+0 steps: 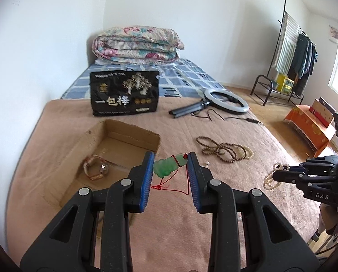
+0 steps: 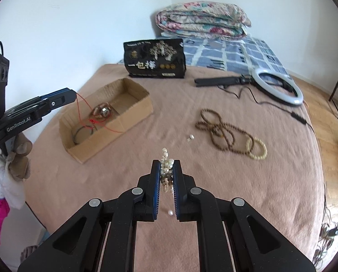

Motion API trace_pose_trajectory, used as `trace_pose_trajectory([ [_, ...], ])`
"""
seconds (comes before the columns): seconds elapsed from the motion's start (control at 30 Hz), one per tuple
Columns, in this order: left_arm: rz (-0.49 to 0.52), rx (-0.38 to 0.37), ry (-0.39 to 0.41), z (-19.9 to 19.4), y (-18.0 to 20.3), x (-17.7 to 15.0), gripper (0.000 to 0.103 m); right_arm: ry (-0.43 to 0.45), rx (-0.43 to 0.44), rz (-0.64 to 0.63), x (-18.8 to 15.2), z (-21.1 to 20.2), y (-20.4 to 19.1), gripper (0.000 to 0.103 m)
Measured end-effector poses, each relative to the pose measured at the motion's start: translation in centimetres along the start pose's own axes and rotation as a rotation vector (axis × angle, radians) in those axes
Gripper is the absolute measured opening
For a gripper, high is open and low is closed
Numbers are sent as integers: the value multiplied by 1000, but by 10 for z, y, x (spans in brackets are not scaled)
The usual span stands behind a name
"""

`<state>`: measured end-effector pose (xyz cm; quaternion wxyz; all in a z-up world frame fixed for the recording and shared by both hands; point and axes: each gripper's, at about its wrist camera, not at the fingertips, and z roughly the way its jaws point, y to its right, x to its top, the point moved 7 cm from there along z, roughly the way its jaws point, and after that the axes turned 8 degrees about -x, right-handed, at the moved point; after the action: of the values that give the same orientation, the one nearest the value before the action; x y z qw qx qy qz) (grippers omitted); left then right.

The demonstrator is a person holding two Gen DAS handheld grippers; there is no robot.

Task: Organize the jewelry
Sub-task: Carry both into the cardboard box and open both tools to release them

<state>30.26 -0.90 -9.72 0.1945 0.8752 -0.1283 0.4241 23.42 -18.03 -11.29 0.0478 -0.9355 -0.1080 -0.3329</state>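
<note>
1. Left hand-held gripper point(image 1: 170, 158): the jaws stand partly apart with the jade pendant point(image 1: 167, 165) bridging the gap, each end touching a pad. I read it as pinched by its ends, though the hold looks light. Its red cord point(image 1: 175, 184) hangs below.
2. From the right wrist view, the left gripper's tip sits above the near-left corner of the box point(image 2: 132, 113); the cord trails down into it. So the box lies straight below and slightly ahead of the left gripper. Releasing should drop the pendant inside, I judge.
3. The box rests on the left side of the bed point(image 2: 248, 181), long axis running from near-left to far-right. A watch point(image 2: 102, 112) and a dark ring point(image 2: 84, 133) already lie in it.
4. Right hand-held gripper point(image 2: 167, 165): clenched tightly on a bunched pearl strand point(image 2: 166, 158), held above the bed's middle. The box lies ahead and to its left, well apart.
5. Left on the bed: brown beads point(image 2: 216, 127) touching a cream bracelet point(image 2: 257, 148), toward the right edge; a small stud point(image 2: 190, 137) between them and the box; one loose pearl point(image 2: 170, 213) under the right gripper.
6. Risk: cord snagging on the box wall.
</note>
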Motion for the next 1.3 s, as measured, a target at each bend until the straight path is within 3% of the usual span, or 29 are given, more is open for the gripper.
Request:
trace_pose_trajectory([
  [0.37, -30, 69, 32, -19, -55, 9, 29, 35, 56, -56, 49, 18, -49, 9],
  [0.77, -51, 116, 20, -16, -99, 0, 29, 33, 104, -107, 81, 57, -105, 9],
  [1.3, -92, 84, -22, 12, -114, -20, 29, -8, 117, -111, 97, 118, -131, 9],
])
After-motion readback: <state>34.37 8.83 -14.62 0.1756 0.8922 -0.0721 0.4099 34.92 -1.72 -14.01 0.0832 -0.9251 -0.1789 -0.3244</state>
